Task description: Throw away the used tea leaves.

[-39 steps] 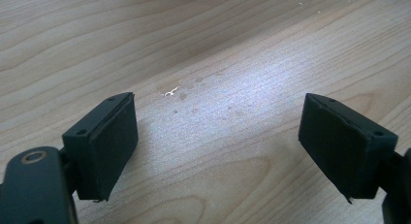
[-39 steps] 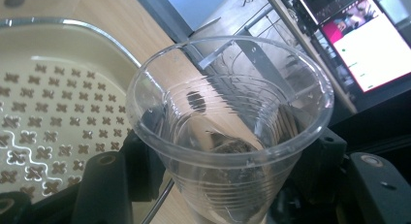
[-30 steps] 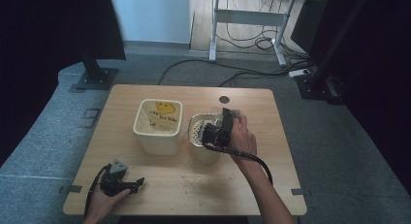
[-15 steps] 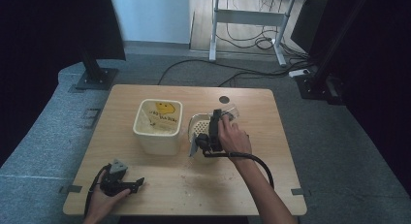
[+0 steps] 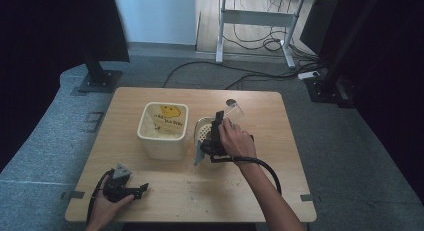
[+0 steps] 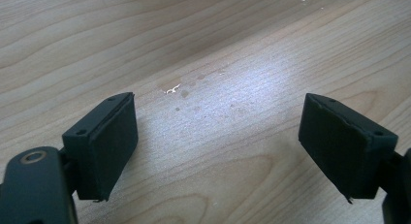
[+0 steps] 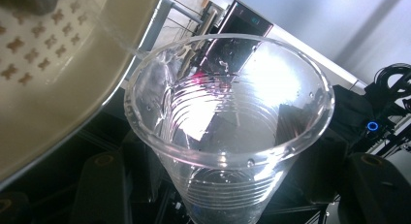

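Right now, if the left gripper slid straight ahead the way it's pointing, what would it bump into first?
Probably nothing soon. The left gripper rests low on the table with its jaws open around bare wood. Ahead are only a few crumbs; the right hand and its clear cup may lie farther along that line, though depth is unclear.

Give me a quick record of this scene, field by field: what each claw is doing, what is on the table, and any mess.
left claw: open, resting low over bare wood at the near left of the table
right claw: shut on the clear plastic cup, tipped on its side by the strainer
strainer: cream, perforated, beside the cup's rim
square tub: cream, mid-table, left of the strainer
mess: small crumbs on the wood near the front
cup contents: looks empty
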